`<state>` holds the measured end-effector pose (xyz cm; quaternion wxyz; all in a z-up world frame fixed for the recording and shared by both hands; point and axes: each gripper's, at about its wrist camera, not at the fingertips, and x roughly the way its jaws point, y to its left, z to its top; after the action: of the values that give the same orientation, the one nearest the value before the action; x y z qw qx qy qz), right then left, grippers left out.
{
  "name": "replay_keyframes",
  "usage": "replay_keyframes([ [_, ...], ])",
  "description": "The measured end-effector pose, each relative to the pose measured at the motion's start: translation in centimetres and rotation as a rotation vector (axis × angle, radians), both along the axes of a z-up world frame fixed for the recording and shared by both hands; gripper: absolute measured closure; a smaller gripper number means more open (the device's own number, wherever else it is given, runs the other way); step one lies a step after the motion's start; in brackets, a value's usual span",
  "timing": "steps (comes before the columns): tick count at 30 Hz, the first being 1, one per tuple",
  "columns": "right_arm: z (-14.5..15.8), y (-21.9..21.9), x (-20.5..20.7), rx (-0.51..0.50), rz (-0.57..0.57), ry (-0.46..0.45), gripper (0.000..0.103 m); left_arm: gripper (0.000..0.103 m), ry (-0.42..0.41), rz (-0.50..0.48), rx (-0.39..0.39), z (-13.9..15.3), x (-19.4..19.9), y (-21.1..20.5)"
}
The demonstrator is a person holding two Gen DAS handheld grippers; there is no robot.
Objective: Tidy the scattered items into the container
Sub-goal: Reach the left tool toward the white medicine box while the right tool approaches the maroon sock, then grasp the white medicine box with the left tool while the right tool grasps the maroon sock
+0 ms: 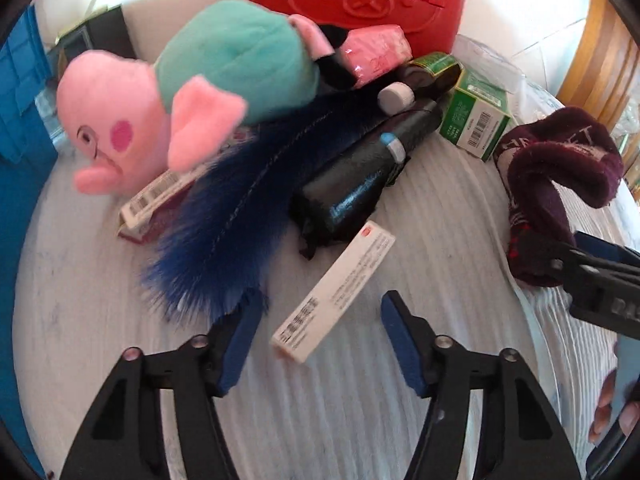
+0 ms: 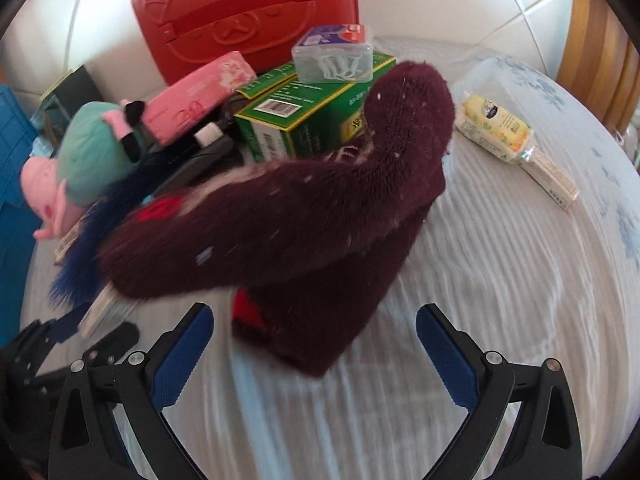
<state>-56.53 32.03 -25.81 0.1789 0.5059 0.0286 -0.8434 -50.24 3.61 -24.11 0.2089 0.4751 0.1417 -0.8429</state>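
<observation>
Here both hand-held grippers gape empty: left [image 1: 320, 340] around a white box [image 1: 334, 296], right [image 2: 316, 350] before a maroon sock [image 2: 300, 216].

A maroon knitted sock [image 2: 280, 216] lies bent on the bed; a red container [image 2: 248, 12] stands at 12 o'clock

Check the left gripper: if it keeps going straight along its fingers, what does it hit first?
Most likely the long white box: it lies on the table between the open fingers of the left gripper, directly ahead. Beyond it sits the black wrapped bundle. The fisheye makes depth uncertain.
</observation>
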Motion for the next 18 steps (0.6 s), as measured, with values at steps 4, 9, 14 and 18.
replay_keyframes([
  [4,-0.8,-0.8,-0.5,0.006,0.013,0.028,0.000,0.054,0.007,-0.009,0.001,0.1,-0.2,0.3],
  [9,-0.9,-0.8,-0.2,-0.006,-0.008,0.045,0.000,0.054,0.015,-0.002,0.000,0.0,0.2,0.4],
  [14,-1.3,-2.1,0.6,0.094,0.009,0.074,0.001,0.056,0.011,0.006,0.002,0.0,0.4,0.4],
  [18,-0.6,-2.5,1.6,0.116,0.021,0.095,0.043,0.083,0.014,-0.014,0.016,0.3,0.4,0.8],
])
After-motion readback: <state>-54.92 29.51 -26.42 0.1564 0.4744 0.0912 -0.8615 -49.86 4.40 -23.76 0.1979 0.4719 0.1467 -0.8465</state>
